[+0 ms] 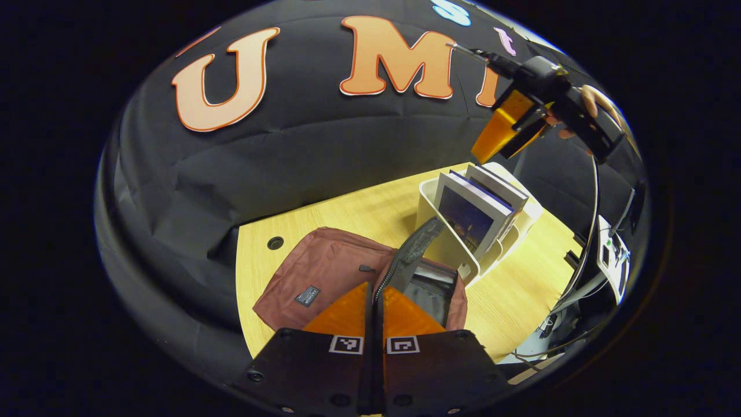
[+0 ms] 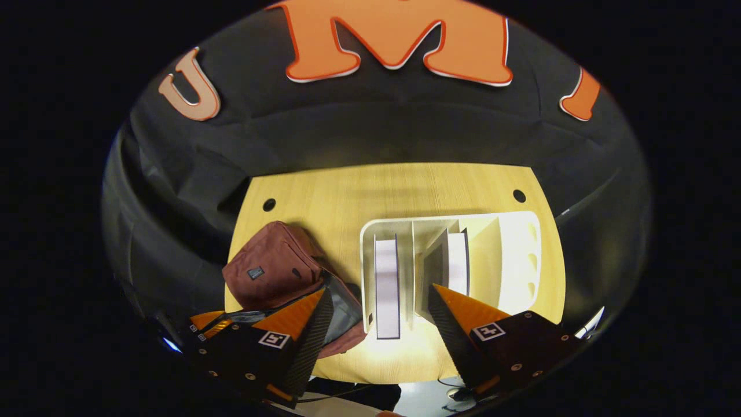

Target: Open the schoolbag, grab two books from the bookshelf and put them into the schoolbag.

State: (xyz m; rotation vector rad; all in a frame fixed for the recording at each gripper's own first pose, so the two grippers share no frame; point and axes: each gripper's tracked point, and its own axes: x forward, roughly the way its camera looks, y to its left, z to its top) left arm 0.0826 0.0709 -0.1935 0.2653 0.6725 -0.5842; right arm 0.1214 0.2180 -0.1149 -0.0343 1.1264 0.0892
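Note:
The reddish-brown schoolbag (image 1: 324, 269) lies on the wooden table (image 1: 359, 208). My left gripper (image 1: 375, 286) is shut on the bag's zipper-edged flap (image 1: 412, 250), which stands lifted and shows the dark inside. Right of the bag, a white bookshelf (image 1: 448, 246) holds upright books (image 1: 472, 217). A hand holds my right gripper (image 1: 502, 143) high above the shelf. In the right gripper view that gripper (image 2: 376, 313) is wide open, looking down on the bookshelf (image 2: 521, 255), with one book (image 2: 386, 286) between its fingers and another book (image 2: 457, 260) further right. The schoolbag (image 2: 269, 272) lies to the left.
The table (image 2: 347, 191) has two round cable holes (image 2: 269, 204) near its far edge. A white device with cables (image 1: 611, 260) hangs off the table's right side. The booth's black cloth wall closes in behind and to the left.

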